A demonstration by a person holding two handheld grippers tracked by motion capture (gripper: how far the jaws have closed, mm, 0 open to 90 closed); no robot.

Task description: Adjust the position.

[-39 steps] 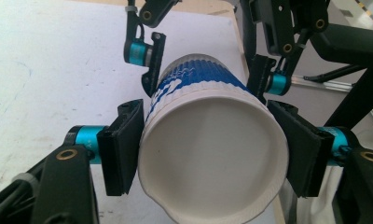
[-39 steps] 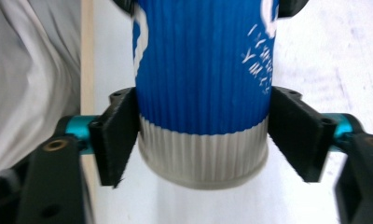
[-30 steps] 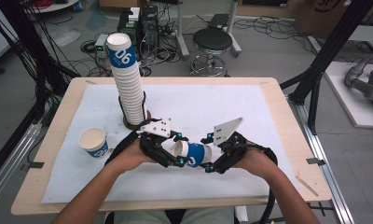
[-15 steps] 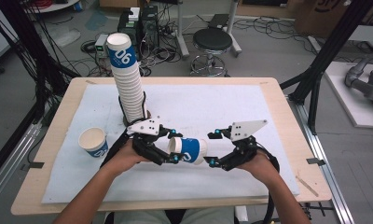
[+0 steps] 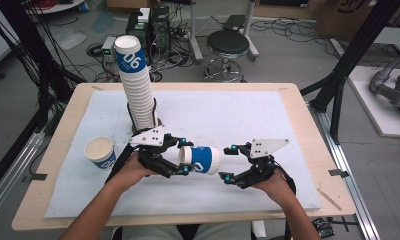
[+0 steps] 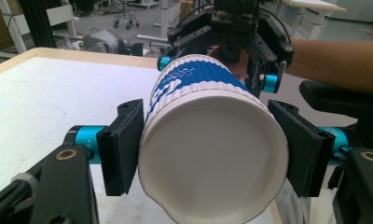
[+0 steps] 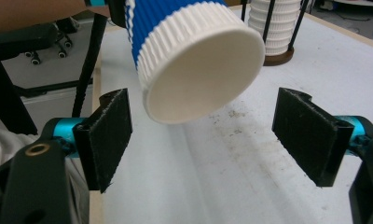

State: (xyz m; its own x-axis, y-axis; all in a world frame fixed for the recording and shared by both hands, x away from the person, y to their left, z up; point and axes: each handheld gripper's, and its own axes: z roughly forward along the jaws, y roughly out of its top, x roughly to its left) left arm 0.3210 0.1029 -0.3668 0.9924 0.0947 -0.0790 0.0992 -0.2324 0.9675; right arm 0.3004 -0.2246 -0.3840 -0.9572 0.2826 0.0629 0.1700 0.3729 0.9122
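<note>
Blue-and-white ribbed paper is filling the space between the two grippers: a single paper cup (image 5: 200, 159) is lying on its side above the white mat (image 5: 228, 115), near the table's front edge. The left gripper (image 5: 182, 156) is clamping this cup, its black pads (image 6: 121, 147) pressing the cup's wall from both sides near the open rim, with the white rim facing the left gripper view. The person's left hand (image 5: 133, 170) is holding that gripper at about 9 o'clock from the cup. At 3 o'clock from the cup, the right gripper (image 5: 228, 162) is hanging with its jaws spread wide, just beside the cup's base and not touching it; in the right gripper view the flat white bottom of the cup (image 7: 201, 70) is sitting ahead of and above the gap between the two open pads (image 7: 107, 135). The right hand (image 5: 273, 182) is gripping that tool from the near side. Further left, at about 9 o'clock from the left hand, a second cup (image 5: 100, 152) is standing upright on the mat with its mouth open. Behind the left gripper, toward 12 o'clock, a tall stack of cups (image 5: 138, 85) is rising from a dark round base, leaning slightly. The wooden table (image 5: 303, 125) is framing the mat on all sides.
</note>
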